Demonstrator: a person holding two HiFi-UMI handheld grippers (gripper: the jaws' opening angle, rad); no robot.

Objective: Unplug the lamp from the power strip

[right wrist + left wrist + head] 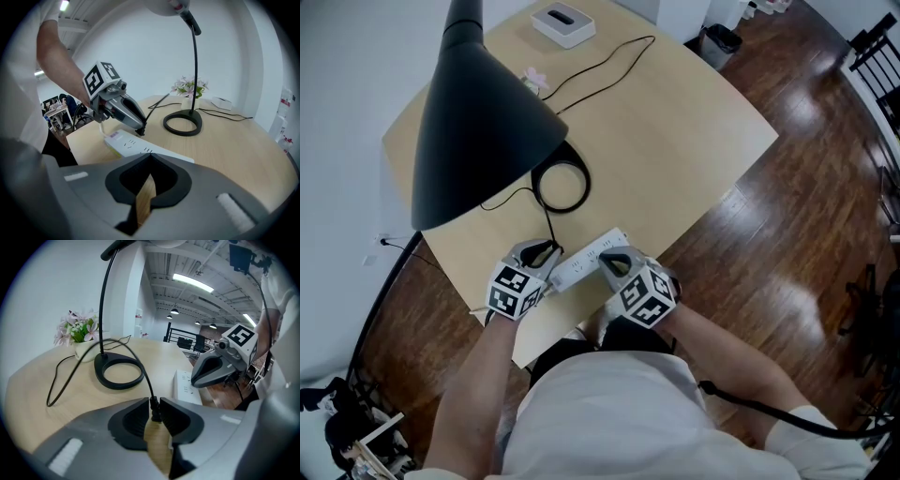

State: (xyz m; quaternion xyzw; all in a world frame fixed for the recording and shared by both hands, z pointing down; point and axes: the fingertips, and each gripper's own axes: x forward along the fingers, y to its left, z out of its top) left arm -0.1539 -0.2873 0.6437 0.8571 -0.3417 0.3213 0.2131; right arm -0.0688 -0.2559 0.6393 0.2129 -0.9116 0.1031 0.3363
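Note:
The black desk lamp's shade (478, 122) fills the upper left, and its ring base (562, 186) stands on the wooden table (694, 131). A white power strip (586, 260) lies near the table's front edge. My left gripper (546, 253) is shut on the lamp's black plug (153, 409), whose cord (136, 363) runs back to the ring base (119, 372). In the left gripper view the plug sits left of the power strip (186, 385), apart from it. My right gripper (614, 264) is shut with nothing between its jaws, tips down on the power strip (136, 146).
A pot of pink flowers (77, 333) stands behind the lamp base. A white box (563, 24) sits at the table's far end, with a thin black cable (609, 58) trailing across the top. Dark wooden floor (806, 234) lies to the right.

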